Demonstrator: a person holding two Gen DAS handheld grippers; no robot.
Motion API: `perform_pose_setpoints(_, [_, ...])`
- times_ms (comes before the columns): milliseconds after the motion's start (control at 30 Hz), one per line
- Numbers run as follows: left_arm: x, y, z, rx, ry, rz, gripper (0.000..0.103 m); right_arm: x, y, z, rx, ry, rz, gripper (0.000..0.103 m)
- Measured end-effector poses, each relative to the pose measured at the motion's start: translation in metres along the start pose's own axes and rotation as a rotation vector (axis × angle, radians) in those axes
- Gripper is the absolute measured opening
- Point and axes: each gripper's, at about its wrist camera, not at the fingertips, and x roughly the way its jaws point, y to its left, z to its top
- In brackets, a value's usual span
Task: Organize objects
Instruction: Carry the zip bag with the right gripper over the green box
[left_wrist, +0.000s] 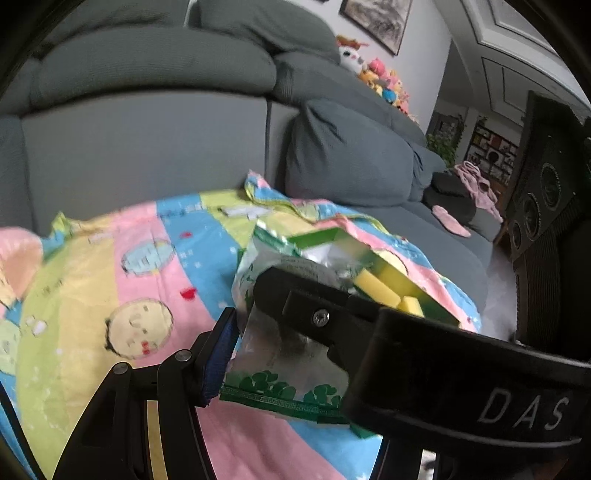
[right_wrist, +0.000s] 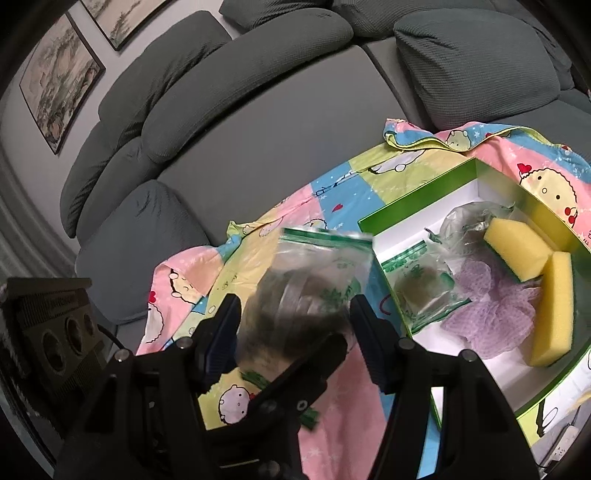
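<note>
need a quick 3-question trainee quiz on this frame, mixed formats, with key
1. True or false: the green box holds three yellow sponges.
2. Where is the purple mesh puff? A) on the floor B) in the green box C) between the jaws
3. Fill in: the thing between the right gripper jaws is a ___.
Key: 1 false, there are two; 2 B; 3 zip bag.

Two sponges (right_wrist: 517, 247) (right_wrist: 552, 310) and one purple mesh puff (right_wrist: 491, 314) in one green box (right_wrist: 413, 201). Three clear bags: one (right_wrist: 314, 280) at box's nine o'clock, two (right_wrist: 421, 288) (right_wrist: 469, 225) inside.
</note>
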Motion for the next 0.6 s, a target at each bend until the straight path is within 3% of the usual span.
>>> perform_pose_setpoints(600, [0.030, -0.036, 0.008, 0.051, 0.040, -0.067, 0.060, -0.024, -0.041, 0.007, 0.081, -0.081, -0.021, 0.061])
